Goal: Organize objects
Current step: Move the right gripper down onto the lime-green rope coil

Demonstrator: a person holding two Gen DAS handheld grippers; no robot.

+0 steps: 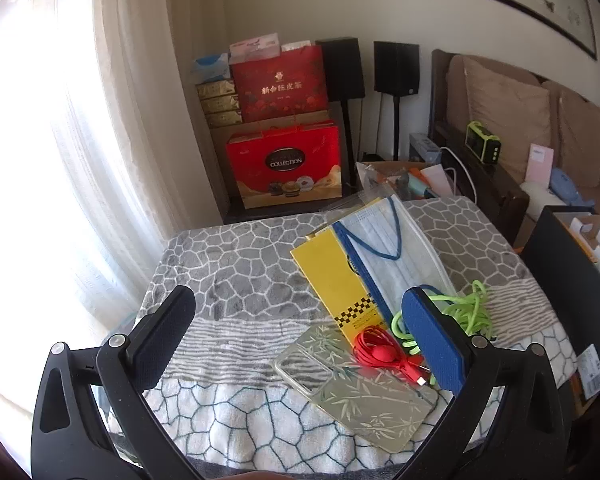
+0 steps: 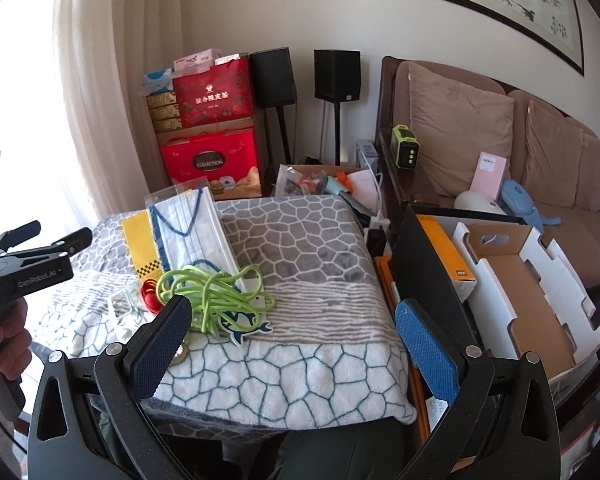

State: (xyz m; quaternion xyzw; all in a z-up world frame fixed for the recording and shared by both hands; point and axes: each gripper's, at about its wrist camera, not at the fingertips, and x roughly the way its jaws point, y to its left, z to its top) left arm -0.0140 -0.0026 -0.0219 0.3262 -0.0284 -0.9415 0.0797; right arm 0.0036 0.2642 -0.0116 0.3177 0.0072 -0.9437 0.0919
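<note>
On the patterned blanket (image 1: 228, 264) covering the table, the clear phone case (image 1: 356, 384) lies flat, its long axis slanting from near-left to far-right in my left wrist view, beside the coiled red cable (image 1: 380, 350) and the tangled green cord (image 2: 212, 296). The yellow packet (image 1: 332, 276) and face mask (image 1: 392, 248) run lengthwise away from me. My left gripper (image 1: 300, 344) and right gripper (image 2: 296, 340) both hover with jaws spread wide, holding nothing.
</note>
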